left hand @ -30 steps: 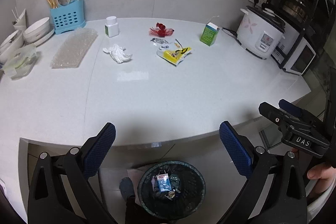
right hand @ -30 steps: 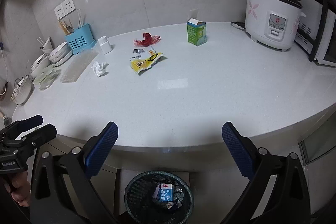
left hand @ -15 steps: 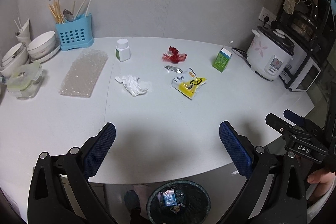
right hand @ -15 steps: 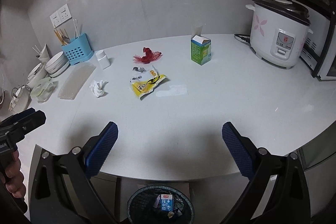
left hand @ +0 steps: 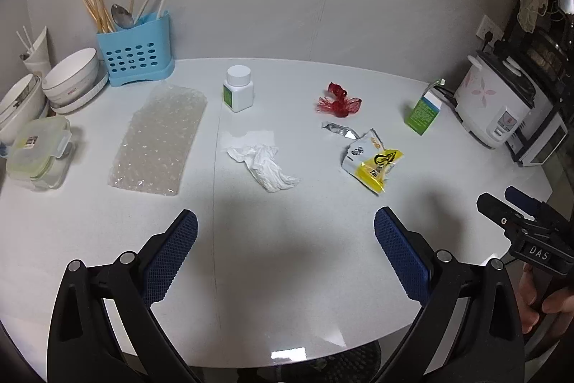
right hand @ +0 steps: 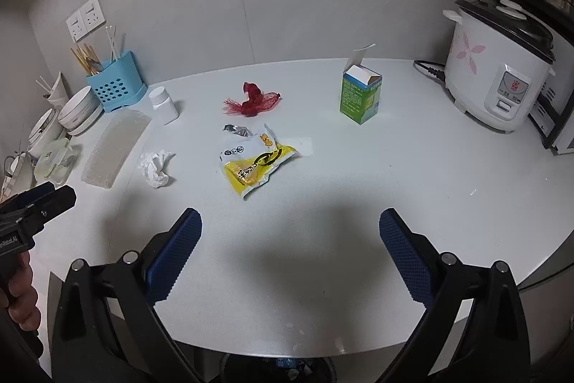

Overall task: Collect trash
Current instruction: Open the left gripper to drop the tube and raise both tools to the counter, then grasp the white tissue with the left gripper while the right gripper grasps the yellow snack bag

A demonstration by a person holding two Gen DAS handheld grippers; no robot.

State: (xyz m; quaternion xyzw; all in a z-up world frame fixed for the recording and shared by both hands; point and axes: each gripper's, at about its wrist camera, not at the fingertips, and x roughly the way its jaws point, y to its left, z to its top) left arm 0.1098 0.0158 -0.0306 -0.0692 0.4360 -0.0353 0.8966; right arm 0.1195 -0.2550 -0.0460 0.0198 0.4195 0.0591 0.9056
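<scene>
The left tool [left hand: 286,232] hangs over the near part of the white worktop [left hand: 287,275] with its blue pads spread wide and nothing between them. Straight ahead of it lies a crumpled tissue [left hand: 265,164]. Ahead and to its right lies a yellow wrapper [left hand: 373,162], with a foil scrap [left hand: 339,130] just beyond that and a red net [left hand: 337,103] farther on. A white bottle [left hand: 238,88] stands beyond the tissue, and a sheet of bubble wrap [left hand: 159,139] lies ahead to the left. A green carton [left hand: 423,112] stands far ahead to the right, near a rice cooker [left hand: 498,106].

The right tool [right hand: 290,234] is also wide open and empty, over the worktop's near edge. The wrapper [right hand: 254,162] lies ahead of it, slightly left, with the tissue [right hand: 156,166] farther left. The red net [right hand: 253,103] is beyond the wrapper, and the carton [right hand: 360,99] stands ahead and slightly right. A bin's [right hand: 280,367] dark rim shows below the tool, under the worktop edge, with scraps inside.
</scene>
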